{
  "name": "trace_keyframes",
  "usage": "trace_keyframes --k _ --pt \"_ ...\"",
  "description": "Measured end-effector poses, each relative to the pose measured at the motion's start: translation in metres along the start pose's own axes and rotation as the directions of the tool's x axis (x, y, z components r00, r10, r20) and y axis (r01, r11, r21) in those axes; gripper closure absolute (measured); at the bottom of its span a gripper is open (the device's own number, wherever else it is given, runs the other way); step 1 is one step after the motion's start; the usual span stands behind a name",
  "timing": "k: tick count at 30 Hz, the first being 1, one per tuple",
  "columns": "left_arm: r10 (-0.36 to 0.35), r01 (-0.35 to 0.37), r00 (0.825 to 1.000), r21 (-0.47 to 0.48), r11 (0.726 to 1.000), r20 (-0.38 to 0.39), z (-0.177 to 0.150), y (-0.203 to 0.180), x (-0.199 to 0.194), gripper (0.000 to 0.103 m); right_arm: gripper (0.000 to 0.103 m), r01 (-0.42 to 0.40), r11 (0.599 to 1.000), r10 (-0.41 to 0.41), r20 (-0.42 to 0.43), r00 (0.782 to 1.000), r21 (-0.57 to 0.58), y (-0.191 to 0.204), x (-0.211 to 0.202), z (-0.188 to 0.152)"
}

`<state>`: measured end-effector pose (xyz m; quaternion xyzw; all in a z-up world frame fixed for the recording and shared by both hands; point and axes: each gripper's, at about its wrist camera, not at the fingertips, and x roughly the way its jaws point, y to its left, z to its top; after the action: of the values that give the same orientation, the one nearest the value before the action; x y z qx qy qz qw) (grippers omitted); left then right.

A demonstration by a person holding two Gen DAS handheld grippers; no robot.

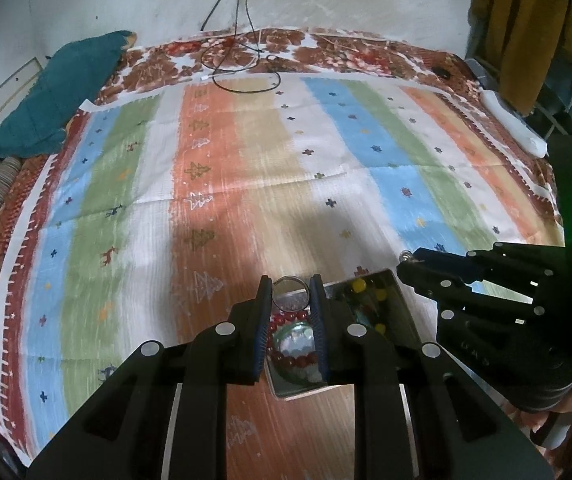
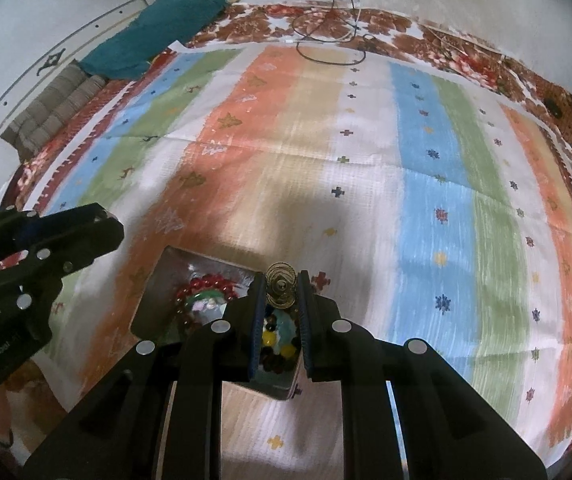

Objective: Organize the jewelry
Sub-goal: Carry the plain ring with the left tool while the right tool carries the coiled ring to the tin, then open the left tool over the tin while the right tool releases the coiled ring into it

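A shiny metal tray (image 1: pixel 391 280) lies on the striped cloth, also in the right wrist view (image 2: pixel 154 292). It holds a red bead bracelet (image 1: pixel 289 318) (image 2: pixel 202 282) and mixed coloured beads (image 1: pixel 367 300) (image 2: pixel 280 340). My left gripper (image 1: pixel 290 286) is shut on a silver ring (image 1: pixel 290 278) above the tray's left half. My right gripper (image 2: pixel 282 284) is shut on a gold spiral earring (image 2: pixel 281 283) above the tray's right half. The right gripper also shows in the left wrist view (image 1: pixel 405 260), and the left gripper in the right wrist view (image 2: pixel 106 228).
The striped cloth (image 1: pixel 246 168) covers a bed with a floral sheet (image 1: pixel 325 48). A teal pillow (image 1: pixel 58 96) lies far left. Black cables (image 1: pixel 242 64) lie at the far edge by the wall. A mustard garment (image 1: pixel 525 28) hangs at the right.
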<state>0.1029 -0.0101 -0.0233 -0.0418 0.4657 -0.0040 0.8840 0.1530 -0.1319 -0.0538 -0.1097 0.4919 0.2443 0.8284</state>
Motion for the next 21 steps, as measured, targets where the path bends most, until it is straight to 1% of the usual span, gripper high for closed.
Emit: trace_keyframes --k 5,11,16,18,21 --pt "0.002 -0.002 1.0 0.013 1.0 0.018 -0.013 -0.005 -0.01 0.084 0.086 -0.001 1.0 0.001 0.0 1.0 -0.011 0.007 -0.004 -0.012" --pt "0.005 -0.006 1.0 0.017 1.0 0.022 -0.017 -0.008 -0.012 0.084 0.086 -0.014 1.0 0.014 0.012 1.0 -0.005 0.008 -0.008 -0.015" --pt "0.001 -0.002 1.0 0.014 1.0 0.025 -0.017 -0.009 -0.012 0.084 0.086 -0.019 1.0 0.019 0.011 1.0 -0.003 0.009 -0.008 -0.014" --pt "-0.004 0.004 1.0 0.004 1.0 0.013 -0.013 -0.008 -0.007 0.083 0.086 -0.026 1.0 0.026 0.007 1.0 0.003 0.009 -0.006 -0.014" --pt "0.012 -0.012 1.0 -0.017 1.0 0.002 -0.008 -0.005 -0.002 0.081 0.085 -0.026 0.999 0.026 0.002 1.0 0.032 0.005 -0.004 -0.012"
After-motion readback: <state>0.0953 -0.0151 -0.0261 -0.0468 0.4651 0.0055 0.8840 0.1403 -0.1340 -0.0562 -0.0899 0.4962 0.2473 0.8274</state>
